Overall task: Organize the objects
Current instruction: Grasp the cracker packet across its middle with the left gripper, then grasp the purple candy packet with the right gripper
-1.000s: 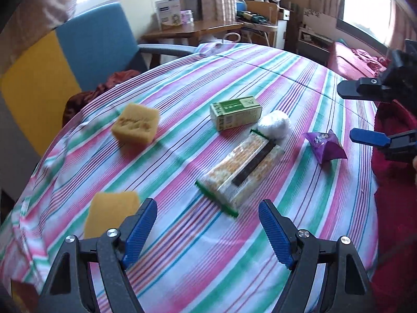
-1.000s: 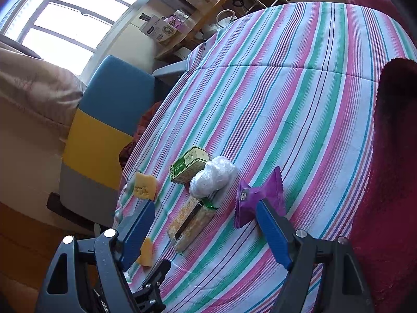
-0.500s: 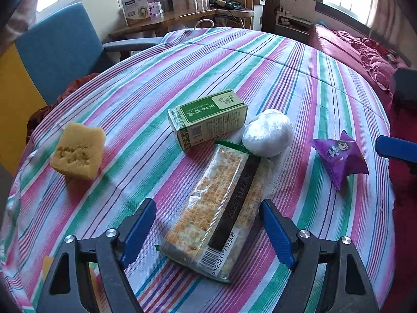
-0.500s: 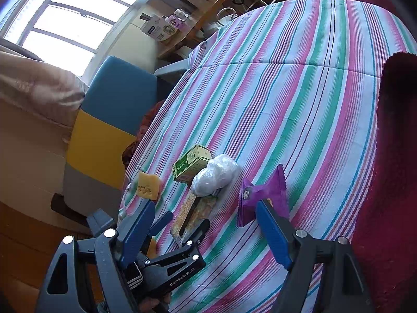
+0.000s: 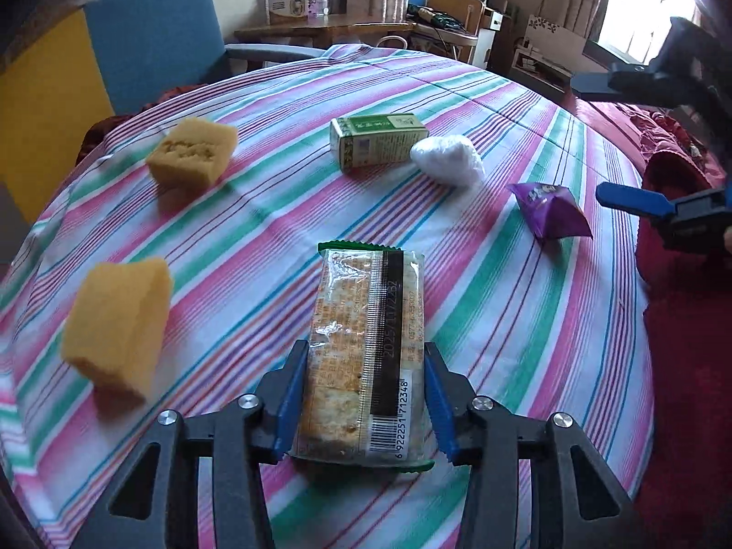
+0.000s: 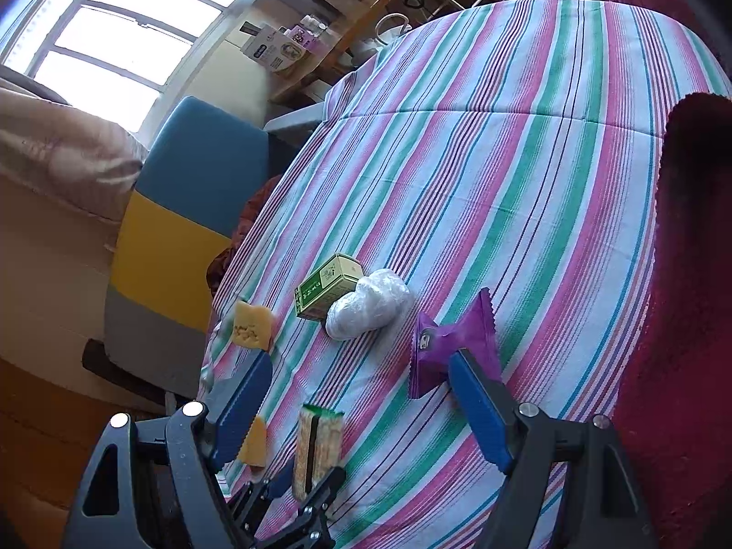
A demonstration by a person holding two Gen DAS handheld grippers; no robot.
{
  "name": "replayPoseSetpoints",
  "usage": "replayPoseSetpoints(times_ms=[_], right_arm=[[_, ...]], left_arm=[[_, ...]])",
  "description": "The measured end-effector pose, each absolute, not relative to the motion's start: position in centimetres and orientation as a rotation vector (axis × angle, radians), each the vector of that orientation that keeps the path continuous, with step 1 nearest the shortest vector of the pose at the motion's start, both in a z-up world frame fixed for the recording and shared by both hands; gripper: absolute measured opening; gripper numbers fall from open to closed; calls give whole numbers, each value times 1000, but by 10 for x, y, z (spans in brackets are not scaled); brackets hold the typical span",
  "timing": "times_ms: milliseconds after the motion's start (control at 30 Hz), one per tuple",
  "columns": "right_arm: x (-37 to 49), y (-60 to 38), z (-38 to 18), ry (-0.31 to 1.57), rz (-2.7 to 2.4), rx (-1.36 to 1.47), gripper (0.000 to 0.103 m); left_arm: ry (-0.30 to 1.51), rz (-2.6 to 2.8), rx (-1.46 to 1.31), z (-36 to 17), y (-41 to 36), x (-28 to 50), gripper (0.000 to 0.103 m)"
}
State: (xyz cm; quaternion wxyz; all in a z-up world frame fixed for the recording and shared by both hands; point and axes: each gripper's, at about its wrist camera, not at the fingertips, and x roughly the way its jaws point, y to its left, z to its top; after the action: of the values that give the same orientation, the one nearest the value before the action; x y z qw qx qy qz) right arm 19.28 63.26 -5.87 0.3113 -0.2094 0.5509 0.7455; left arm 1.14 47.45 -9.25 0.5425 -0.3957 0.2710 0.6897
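On the striped-cloth counter (image 5: pixel 457 247), the left tool (image 5: pixel 363 405) has just closed its jaws on the near end of the cracker packet (image 5: pixel 366 347). Lift level, squeezing gently, clear of the sponge (image 5: pixel 116 320) alongside. The right tool (image 6: pixel 361 407) hovers open, empty.

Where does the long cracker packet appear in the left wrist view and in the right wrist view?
Left wrist view: the cracker packet is at bottom centre, between the blue pads of the left tool, which has just been closing on it.
Right wrist view: it is at bottom, left of centre.
Shared landmark: the green box.
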Motion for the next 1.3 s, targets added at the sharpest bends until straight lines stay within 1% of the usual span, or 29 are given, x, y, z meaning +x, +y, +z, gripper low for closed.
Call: replayPoseSetpoints(times_ms=[233, 333, 433, 567, 700, 800, 900, 1000, 1067, 1167, 1200, 1233, 1267, 1300], right_arm=[[185, 630, -53, 1383, 1968, -610, 81], [168, 626, -51, 1326, 2018, -729, 81], [147, 623, -46, 1232, 2100, -900, 81], [128, 623, -31, 920, 2202, -1135, 81], [118, 632, -27, 710, 2220, -1312, 81], [110, 634, -37, 539, 2206, -1471, 81], [98, 629, -54, 287, 2149, -1633, 81], [88, 623, -71, 74, 2090, -1767, 81], [85, 622, -81, 17, 2069, -1821, 81], [81, 628, -93, -10, 2042, -1842, 80], [80, 629, -97, -6, 2037, -1849, 72], [79, 631, -102, -3, 2022, -1867, 54], [79, 631, -102, 16, 2033, -1869, 49], [79, 630, -99, 14, 2042, -1855, 32]], left_arm=[[601, 1754, -1006, -91, 425, 14, 48], [555, 1791, -1044, -89, 404, 9, 48], [549, 1817, -1054, -90, 389, 10, 48], [532, 1837, -1047, -90, 373, 12, 48], [519, 1842, -1041, -91, 371, 12, 48], [505, 1841, -1036, -92, 370, 11, 48], [493, 1840, -1037, -92, 369, 10, 48], [486, 1841, -1039, -93, 369, 10, 48], [484, 1842, -1040, -93, 369, 10, 48], [482, 1846, -1044, -93, 370, 9, 48], [480, 1847, -1044, -93, 370, 9, 48], [481, 1847, -1044, -94, 370, 9, 48], [482, 1847, -1044, -94, 370, 9, 48], [482, 1846, -1045, -94, 370, 9, 48]])
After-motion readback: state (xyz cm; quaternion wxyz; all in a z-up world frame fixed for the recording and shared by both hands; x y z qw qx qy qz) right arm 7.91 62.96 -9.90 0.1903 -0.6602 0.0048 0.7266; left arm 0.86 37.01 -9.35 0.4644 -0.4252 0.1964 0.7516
